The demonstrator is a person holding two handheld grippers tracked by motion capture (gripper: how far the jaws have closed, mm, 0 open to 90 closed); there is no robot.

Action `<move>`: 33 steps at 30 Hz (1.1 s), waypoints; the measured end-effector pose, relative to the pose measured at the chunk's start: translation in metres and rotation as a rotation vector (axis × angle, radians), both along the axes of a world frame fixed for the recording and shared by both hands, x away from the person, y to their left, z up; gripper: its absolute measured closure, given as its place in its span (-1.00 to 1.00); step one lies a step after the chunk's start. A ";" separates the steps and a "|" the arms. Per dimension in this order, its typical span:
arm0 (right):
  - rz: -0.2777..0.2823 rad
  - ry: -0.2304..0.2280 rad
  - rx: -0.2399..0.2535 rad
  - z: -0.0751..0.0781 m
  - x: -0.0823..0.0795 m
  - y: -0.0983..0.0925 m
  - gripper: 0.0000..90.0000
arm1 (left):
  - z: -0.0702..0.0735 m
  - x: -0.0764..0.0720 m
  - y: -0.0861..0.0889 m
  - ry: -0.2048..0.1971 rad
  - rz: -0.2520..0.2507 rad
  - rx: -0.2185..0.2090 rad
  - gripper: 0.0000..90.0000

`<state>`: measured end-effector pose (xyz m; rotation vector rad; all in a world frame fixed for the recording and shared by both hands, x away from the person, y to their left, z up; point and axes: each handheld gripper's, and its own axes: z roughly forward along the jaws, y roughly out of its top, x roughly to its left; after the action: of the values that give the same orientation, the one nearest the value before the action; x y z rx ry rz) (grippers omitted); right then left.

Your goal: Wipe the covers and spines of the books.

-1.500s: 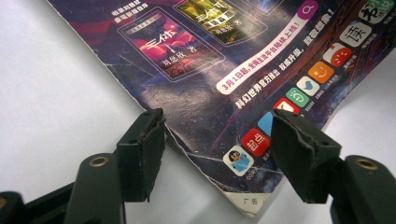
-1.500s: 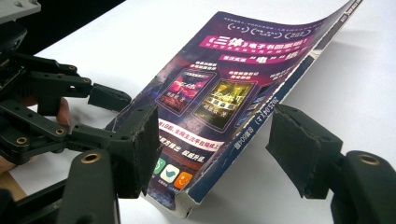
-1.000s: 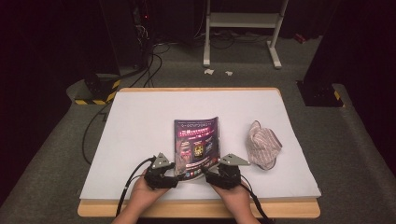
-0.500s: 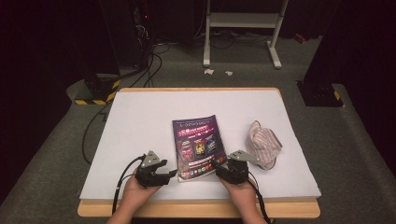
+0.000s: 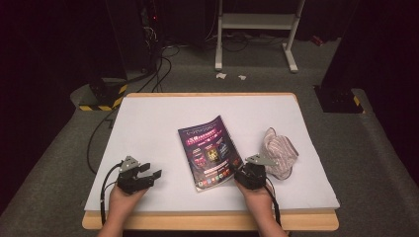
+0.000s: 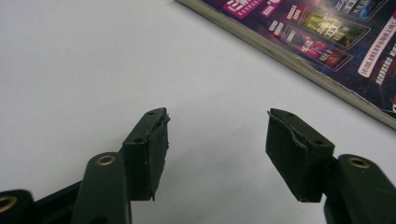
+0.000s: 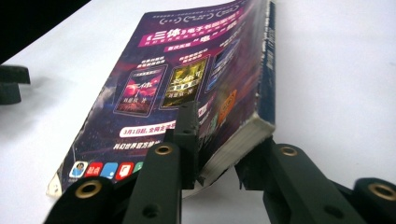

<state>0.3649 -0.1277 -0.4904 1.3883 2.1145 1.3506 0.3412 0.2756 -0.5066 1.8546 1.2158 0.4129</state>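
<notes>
White table [image 5: 148,123], grey carpet [image 5: 59,163], metal stand [image 5: 257,22], dark room

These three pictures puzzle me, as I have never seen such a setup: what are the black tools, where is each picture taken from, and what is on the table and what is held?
A person at a table covered in white holds a hand-worked clamp with two black jaws in each hand. The high view looks down from above the person's side. The other two come from small cameras riding on the clamps, looking along their jaws.

On the table lie a purple magazine and a crumpled striped cloth.

The right gripper has just been closing; one jaw lies on the magazine's cover, the other under its near corner, which is lifted. The left gripper is open, with bare table between its jaws, beside the magazine.
</notes>
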 end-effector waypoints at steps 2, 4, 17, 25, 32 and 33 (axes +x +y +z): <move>-0.005 -0.006 0.002 0.001 0.001 -0.001 0.68 | 0.000 0.000 0.000 -0.012 0.000 -0.005 -0.12; -0.013 -0.014 0.007 0.002 0.001 -0.002 0.72 | -0.002 0.001 -0.001 0.006 -0.002 0.000 -0.12; -0.029 -0.096 0.005 0.021 0.010 -0.007 0.87 | -0.003 0.002 -0.005 0.010 -0.011 0.021 -0.11; -0.017 -0.164 -0.032 0.045 0.010 0.004 0.87 | -0.003 0.004 -0.004 0.018 -0.011 0.011 -0.11; -0.012 -0.207 -0.023 0.063 0.011 0.013 0.87 | -0.003 0.004 -0.004 0.020 -0.013 0.010 -0.10; -0.012 -0.214 -0.020 0.065 0.011 0.014 0.87 | -0.003 0.004 -0.004 0.021 -0.013 0.010 -0.10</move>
<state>0.3756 -0.1137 -0.4252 1.1885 1.9725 1.4006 0.3449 0.2716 -0.5098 1.8787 1.2165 0.3940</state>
